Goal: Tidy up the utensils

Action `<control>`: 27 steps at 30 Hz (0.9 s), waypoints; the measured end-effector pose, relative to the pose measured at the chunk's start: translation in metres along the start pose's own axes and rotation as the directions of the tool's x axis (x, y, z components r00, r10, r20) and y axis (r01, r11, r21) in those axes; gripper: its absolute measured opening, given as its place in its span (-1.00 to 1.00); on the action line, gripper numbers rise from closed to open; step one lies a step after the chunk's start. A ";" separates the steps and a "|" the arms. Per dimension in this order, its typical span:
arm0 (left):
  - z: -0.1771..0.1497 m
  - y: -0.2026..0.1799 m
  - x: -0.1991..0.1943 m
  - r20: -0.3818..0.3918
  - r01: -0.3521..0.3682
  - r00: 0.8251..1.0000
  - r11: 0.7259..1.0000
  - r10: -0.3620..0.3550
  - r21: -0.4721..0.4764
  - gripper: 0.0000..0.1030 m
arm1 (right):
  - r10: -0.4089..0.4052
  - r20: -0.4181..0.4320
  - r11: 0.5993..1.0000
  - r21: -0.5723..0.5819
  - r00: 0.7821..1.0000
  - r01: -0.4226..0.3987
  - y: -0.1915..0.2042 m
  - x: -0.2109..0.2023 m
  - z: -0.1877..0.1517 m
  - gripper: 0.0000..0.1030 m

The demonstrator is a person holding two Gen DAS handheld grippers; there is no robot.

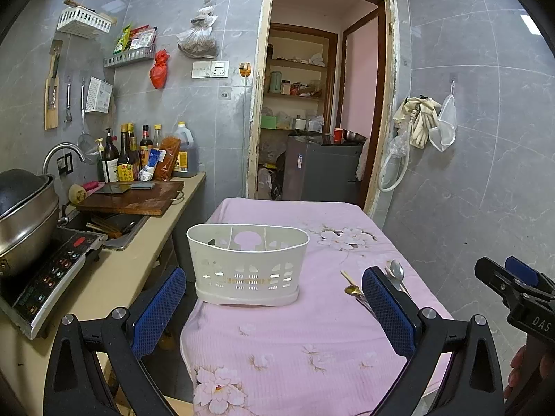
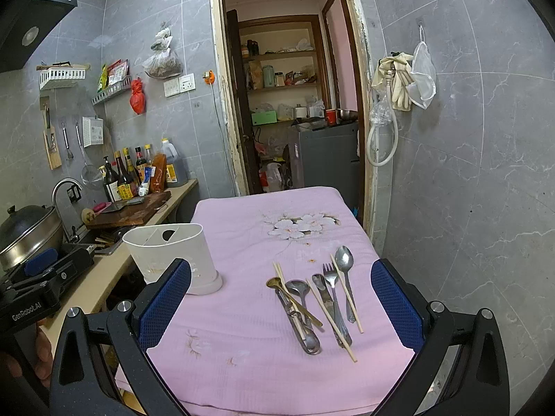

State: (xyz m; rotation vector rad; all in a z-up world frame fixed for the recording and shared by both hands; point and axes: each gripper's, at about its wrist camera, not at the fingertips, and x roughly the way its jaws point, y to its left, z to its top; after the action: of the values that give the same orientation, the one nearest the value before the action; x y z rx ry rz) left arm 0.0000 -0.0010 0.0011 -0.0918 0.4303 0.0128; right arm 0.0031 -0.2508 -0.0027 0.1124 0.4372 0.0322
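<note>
Both grippers hover above a table draped in a pink floral cloth [image 2: 242, 312], holding nothing. From its own camera the left gripper [image 1: 274, 312] has its blue-padded fingers [image 1: 158, 308] spread wide, framing a white slotted plastic utensil caddy [image 1: 247, 263] that stands upright on the cloth ahead of it, with dividers splitting its inside into compartments. The right gripper [image 2: 281, 308] is likewise spread wide, its blue pads [image 2: 395, 303] either side of a loose cluster of utensils lying flat on the cloth, to the right of the caddy and well apart from it.

In that cluster a small gold spoon [image 2: 293, 300] lies across a steel spoon [image 2: 298, 289] and other steel pieces. Beside them sit a steel table knife [image 2: 326, 300], a steel fork [image 2: 333, 284] and a larger steel spoon [image 2: 345, 267]. Pale wooden chopsticks [image 2: 331, 319] lie loose among them, one along the right edge.

Left of the table runs a beige counter [image 1: 114, 277] carrying a dark wooden cutting board [image 1: 138, 201], sauce bottles [image 1: 128, 156] and a steel pot [image 1: 24, 215] on an induction cooker [image 1: 52, 274].
</note>
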 end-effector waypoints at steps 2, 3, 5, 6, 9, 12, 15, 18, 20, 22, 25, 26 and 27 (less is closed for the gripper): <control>0.000 0.000 0.000 -0.001 0.000 1.000 1.000 0.000 0.001 0.99 | 0.001 0.001 1.000 0.001 1.000 -0.001 0.001 -0.001 -0.003 0.98; 0.000 0.000 0.000 0.001 0.000 1.000 1.000 0.000 0.002 0.99 | 0.001 0.000 1.000 0.000 1.000 -0.001 0.001 -0.001 -0.003 0.98; 0.000 0.000 0.000 0.001 0.002 1.000 1.000 -0.002 0.000 0.99 | 0.002 0.001 1.000 0.002 1.000 -0.002 0.002 -0.002 -0.003 0.98; 0.000 0.000 0.000 0.001 0.002 1.000 1.000 -0.002 0.001 0.99 | 0.001 0.000 1.000 0.001 1.000 -0.001 0.002 -0.002 -0.003 0.98; 0.000 0.000 0.000 0.003 0.004 1.000 1.000 -0.004 0.003 0.99 | 0.001 -0.001 1.000 0.001 1.000 -0.001 0.002 -0.002 -0.002 0.98; 0.002 -0.002 -0.003 0.003 0.005 1.000 1.000 -0.005 0.005 0.99 | 0.002 -0.001 1.000 0.000 1.000 -0.002 0.001 -0.002 -0.002 0.98; 0.001 -0.003 -0.002 0.002 0.008 1.000 1.000 -0.008 0.007 0.99 | 0.002 -0.002 1.000 0.000 1.000 -0.002 0.001 -0.001 -0.002 0.98; 0.001 -0.003 -0.002 0.002 0.008 1.000 1.000 -0.008 0.007 0.99 | 0.002 -0.003 1.000 0.000 1.000 -0.002 0.001 -0.001 -0.002 0.98; 0.001 -0.003 -0.002 0.001 0.007 1.000 1.000 -0.007 0.007 0.99 | 0.002 -0.002 1.000 0.000 1.000 -0.002 0.001 -0.001 -0.002 0.98; 0.001 -0.003 -0.002 0.002 0.008 1.000 1.000 -0.008 0.008 0.99 | 0.002 -0.003 1.000 0.000 1.000 -0.002 0.002 -0.002 -0.003 0.98; 0.001 -0.003 -0.002 0.002 0.008 1.000 1.000 -0.008 0.007 0.99 | 0.001 -0.003 1.000 0.000 1.000 -0.001 0.001 -0.001 -0.002 0.98; 0.001 -0.003 -0.001 0.002 0.008 1.000 1.000 -0.008 0.008 0.99 | 0.001 -0.003 1.000 0.000 1.000 -0.001 0.002 -0.002 -0.003 0.98; 0.001 -0.003 -0.002 0.002 0.008 1.000 1.000 -0.008 0.007 0.99 | 0.001 -0.004 1.000 -0.001 1.000 -0.001 0.001 -0.001 -0.002 0.98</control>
State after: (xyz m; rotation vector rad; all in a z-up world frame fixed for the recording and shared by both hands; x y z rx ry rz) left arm -0.0010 -0.0037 0.0027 -0.0862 0.4283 0.0033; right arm 0.0011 -0.2493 -0.0036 0.1117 0.4410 0.0334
